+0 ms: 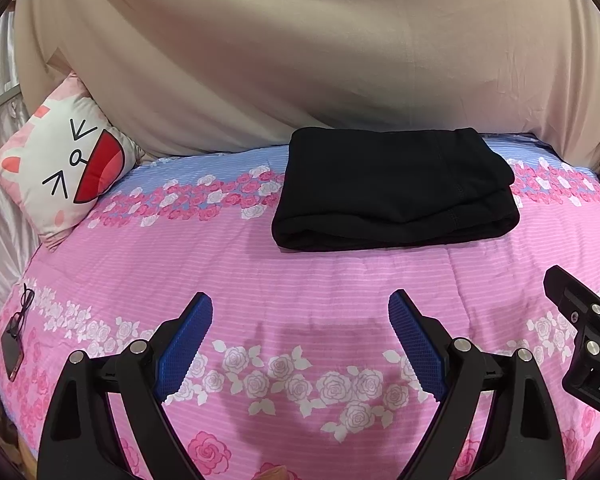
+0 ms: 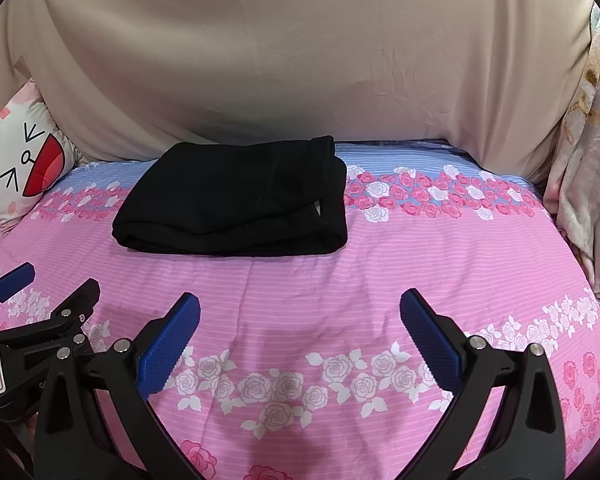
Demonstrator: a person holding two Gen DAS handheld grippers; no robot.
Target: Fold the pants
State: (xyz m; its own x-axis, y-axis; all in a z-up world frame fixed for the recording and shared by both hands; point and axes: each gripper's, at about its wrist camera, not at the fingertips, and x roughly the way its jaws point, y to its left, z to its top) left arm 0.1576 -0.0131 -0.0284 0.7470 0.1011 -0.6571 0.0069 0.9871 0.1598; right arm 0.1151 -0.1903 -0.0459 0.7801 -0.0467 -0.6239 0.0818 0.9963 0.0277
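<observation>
Black pants (image 1: pixel 394 188), soft matte knit, lie folded into a thick rounded rectangle on the far half of a bed, across the blue band of a pink striped cotton bedspread (image 1: pixel 300 272) printed with roses. The left gripper (image 1: pixel 300 320) and right gripper (image 2: pixel 300 316) hover above the near side, well apart from the pants, their ribbed blue pads spread wide, gripping nothing. A cartoon-faced pillow (image 1: pixel 66 168) leans at the left.
</observation>
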